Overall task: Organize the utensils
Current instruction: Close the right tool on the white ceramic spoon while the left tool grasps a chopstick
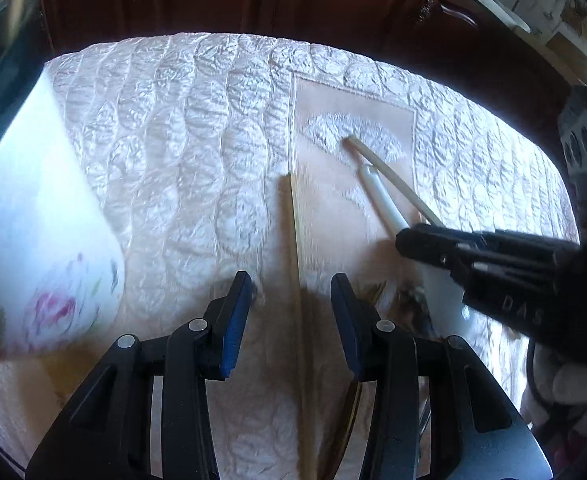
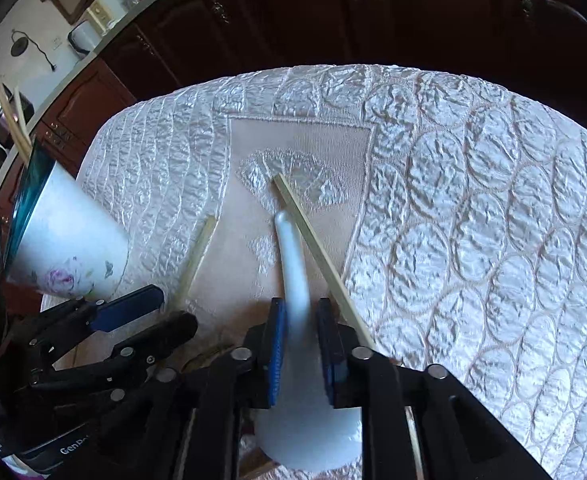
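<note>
On the quilted cloth (image 2: 473,216), the right gripper (image 2: 301,344) has its jaws closed on the neck of a white spoon (image 2: 293,264), whose handle points away toward the cloth's flat panel. A chopstick (image 2: 313,248) lies just right of the spoon, close against the right finger. The left gripper (image 1: 291,312) stands apart, open, straddling a second chopstick (image 1: 295,240) without touching it. A flowered cup (image 2: 69,248) at the left holds more chopsticks (image 2: 11,120). Dark cabinets (image 2: 333,16) stand behind.
</note>
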`<action>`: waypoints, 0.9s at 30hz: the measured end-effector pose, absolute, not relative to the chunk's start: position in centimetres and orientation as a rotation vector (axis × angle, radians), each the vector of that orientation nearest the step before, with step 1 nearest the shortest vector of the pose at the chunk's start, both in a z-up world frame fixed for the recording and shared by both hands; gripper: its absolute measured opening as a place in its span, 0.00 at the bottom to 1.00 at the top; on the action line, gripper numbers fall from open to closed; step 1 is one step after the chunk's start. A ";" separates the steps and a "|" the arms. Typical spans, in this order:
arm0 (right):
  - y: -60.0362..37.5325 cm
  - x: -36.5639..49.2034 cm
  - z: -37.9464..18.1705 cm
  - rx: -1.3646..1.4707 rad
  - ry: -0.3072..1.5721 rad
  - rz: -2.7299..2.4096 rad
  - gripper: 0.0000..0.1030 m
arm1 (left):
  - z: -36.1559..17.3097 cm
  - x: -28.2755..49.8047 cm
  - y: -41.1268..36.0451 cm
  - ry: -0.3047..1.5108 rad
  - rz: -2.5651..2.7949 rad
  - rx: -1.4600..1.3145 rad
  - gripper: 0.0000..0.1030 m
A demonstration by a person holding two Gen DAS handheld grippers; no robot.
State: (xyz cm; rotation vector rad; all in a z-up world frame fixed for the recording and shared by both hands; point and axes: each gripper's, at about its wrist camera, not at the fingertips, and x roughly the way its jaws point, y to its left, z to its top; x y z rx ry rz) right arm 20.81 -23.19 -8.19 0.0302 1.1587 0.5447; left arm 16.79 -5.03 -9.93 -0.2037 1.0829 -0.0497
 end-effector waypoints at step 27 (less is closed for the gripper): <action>-26.4 12.6 1.6 0.108 0.927 0.584 0.12 | 0.1 10.3 -0.6 0.895 -0.230 -0.275 0.05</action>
